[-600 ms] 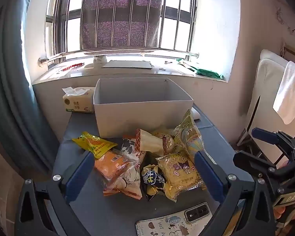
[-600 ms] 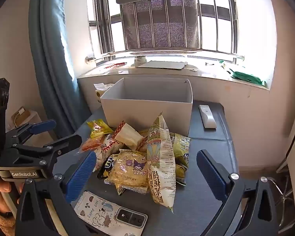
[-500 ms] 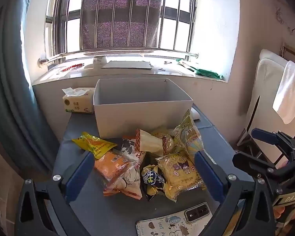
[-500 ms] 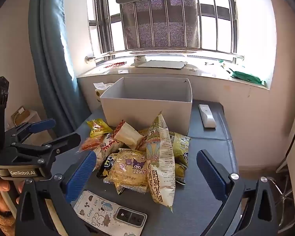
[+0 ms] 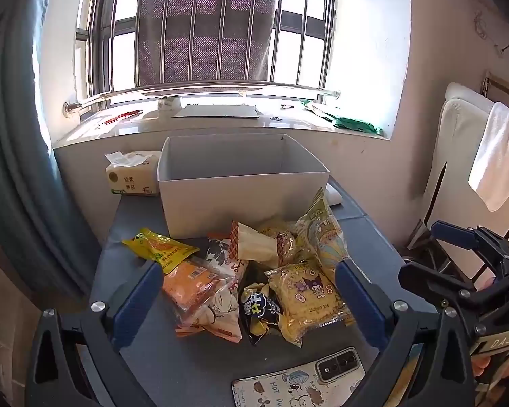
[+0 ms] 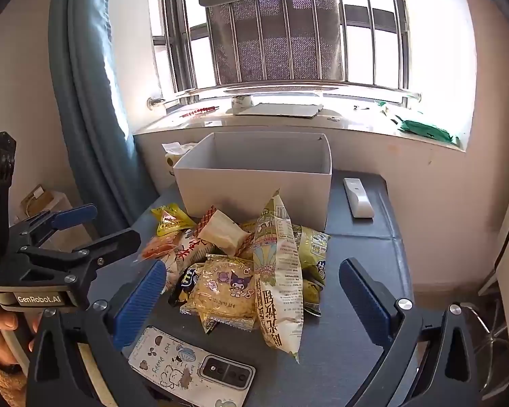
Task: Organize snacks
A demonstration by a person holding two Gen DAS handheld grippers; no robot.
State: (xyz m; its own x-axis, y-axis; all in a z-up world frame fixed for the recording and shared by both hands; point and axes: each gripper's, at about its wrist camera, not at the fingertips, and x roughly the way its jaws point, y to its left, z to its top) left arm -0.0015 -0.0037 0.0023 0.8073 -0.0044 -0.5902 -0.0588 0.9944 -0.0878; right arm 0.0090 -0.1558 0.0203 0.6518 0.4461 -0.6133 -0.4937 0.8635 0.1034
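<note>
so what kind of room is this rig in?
Probably a lived-in home room, maybe a bedroom. A barred window with a blue curtain, a white towel hung at the side, and a small grey table holding snack packs and a phone.

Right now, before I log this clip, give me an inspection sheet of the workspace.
Surface: dark grey table, folding seams showing.
Job's things: grey box at the back, open top, no snacks seen inside; snack pile in front of it, including a yellow packet, an orange packet and a tall cream bag.
Clutter: phone in cartoon case at the near edge; white remote right of the box; tissue pack left of it.
Grippers: left gripper and right gripper both open, holding nothing, above the pile.
Cables: nothing seen.
Surroundings: barred window, cluttered sill, blue curtain, white towel.
</note>
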